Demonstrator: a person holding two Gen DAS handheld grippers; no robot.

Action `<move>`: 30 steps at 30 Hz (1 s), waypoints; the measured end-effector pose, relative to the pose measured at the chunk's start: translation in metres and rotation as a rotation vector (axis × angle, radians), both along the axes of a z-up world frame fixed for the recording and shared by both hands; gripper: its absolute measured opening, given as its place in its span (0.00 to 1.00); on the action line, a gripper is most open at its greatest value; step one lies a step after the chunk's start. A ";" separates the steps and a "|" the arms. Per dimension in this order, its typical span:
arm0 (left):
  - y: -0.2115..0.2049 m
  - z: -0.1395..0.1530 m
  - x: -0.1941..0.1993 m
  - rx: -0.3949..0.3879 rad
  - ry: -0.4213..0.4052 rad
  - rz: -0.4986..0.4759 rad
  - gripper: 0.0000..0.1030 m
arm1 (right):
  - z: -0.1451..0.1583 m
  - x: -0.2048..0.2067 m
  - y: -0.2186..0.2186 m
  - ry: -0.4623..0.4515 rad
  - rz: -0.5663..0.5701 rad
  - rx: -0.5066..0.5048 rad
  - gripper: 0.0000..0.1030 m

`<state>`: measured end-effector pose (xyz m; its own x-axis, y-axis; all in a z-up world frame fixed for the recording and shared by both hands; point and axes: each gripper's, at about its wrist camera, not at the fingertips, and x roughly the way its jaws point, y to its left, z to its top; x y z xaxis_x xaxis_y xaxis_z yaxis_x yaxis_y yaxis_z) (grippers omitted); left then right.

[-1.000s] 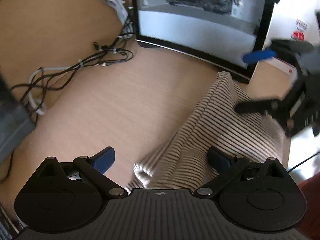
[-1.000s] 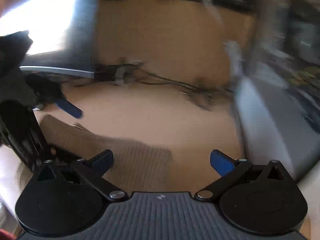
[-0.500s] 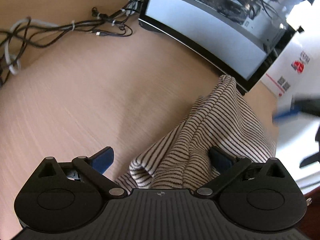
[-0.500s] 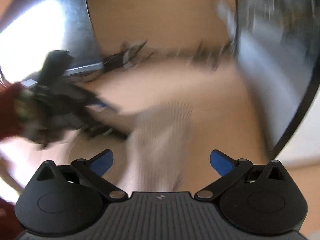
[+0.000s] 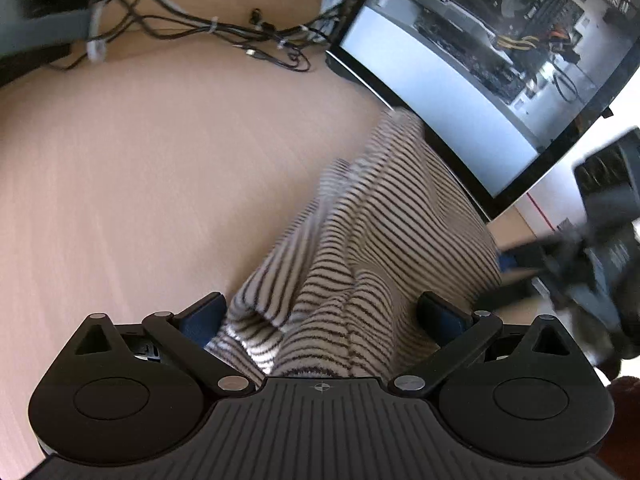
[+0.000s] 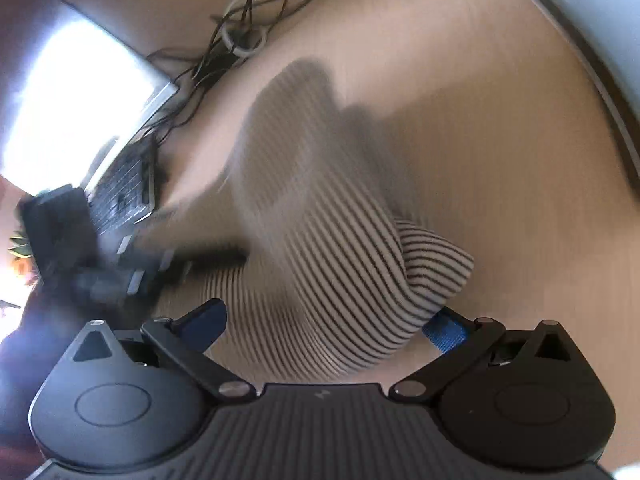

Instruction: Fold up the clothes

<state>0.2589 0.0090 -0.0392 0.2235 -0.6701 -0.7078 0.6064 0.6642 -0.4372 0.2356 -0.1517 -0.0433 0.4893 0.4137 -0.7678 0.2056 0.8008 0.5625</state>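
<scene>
A cream garment with thin dark stripes (image 5: 380,220) lies bunched on the light wooden table (image 5: 140,180). My left gripper (image 5: 320,316) is open, and the garment's near folds lie between its blue-padded fingers (image 5: 204,314). In the right wrist view the same striped garment (image 6: 340,280) fills the gap of my right gripper (image 6: 324,324), which is also open. A rounded fold sticks out by its right finger (image 6: 444,330). Each gripper shows blurred in the other's view: the right gripper (image 5: 580,256) at the cloth's right edge, the left gripper (image 6: 120,268) at its left.
A dark-framed computer case with a glass side (image 5: 460,80) stands just behind the garment. Tangled cables (image 5: 200,28) run along the table's back. A laptop keyboard (image 6: 120,184) sits at the left in the right wrist view.
Both grippers have come in low over the garment, so cloth now lies between each pair of fingers. The right wrist view swung round from the table's back onto the garment.
</scene>
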 end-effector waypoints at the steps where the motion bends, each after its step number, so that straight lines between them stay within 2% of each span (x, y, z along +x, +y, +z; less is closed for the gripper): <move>1: 0.002 0.000 -0.006 -0.007 0.006 0.025 1.00 | 0.000 0.008 -0.001 -0.011 0.006 -0.019 1.00; 7: -0.005 -0.003 -0.027 -0.063 0.054 0.152 1.00 | 0.005 0.061 0.016 -0.093 0.089 -0.196 1.00; 10: -0.011 -0.007 -0.032 -0.108 0.095 0.185 1.00 | 0.018 0.067 0.023 -0.135 0.117 -0.290 1.00; 13: -0.018 -0.009 -0.040 -0.111 0.108 0.155 1.00 | 0.022 0.064 0.022 -0.179 0.133 -0.348 1.00; 17: -0.005 -0.002 -0.051 -0.099 0.103 0.132 1.00 | 0.028 0.048 0.019 -0.241 0.113 -0.419 1.00; 22: 0.035 0.018 -0.052 -0.106 0.051 0.242 1.00 | 0.049 0.013 0.037 -0.438 0.089 -0.542 1.00; 25: 0.054 0.028 -0.042 -0.131 0.007 0.355 1.00 | 0.051 -0.010 0.048 -0.483 0.053 -0.526 1.00; 27: 0.058 0.033 -0.030 -0.163 -0.001 0.411 1.00 | 0.039 -0.020 0.058 -0.459 0.049 -0.480 1.00; 28: 0.055 0.035 -0.023 -0.175 -0.003 0.409 1.00 | 0.027 -0.021 0.064 -0.427 0.070 -0.461 1.00; 30: 0.041 0.042 -0.013 -0.176 -0.027 0.367 0.99 | 0.011 -0.020 0.077 -0.417 0.097 -0.489 1.00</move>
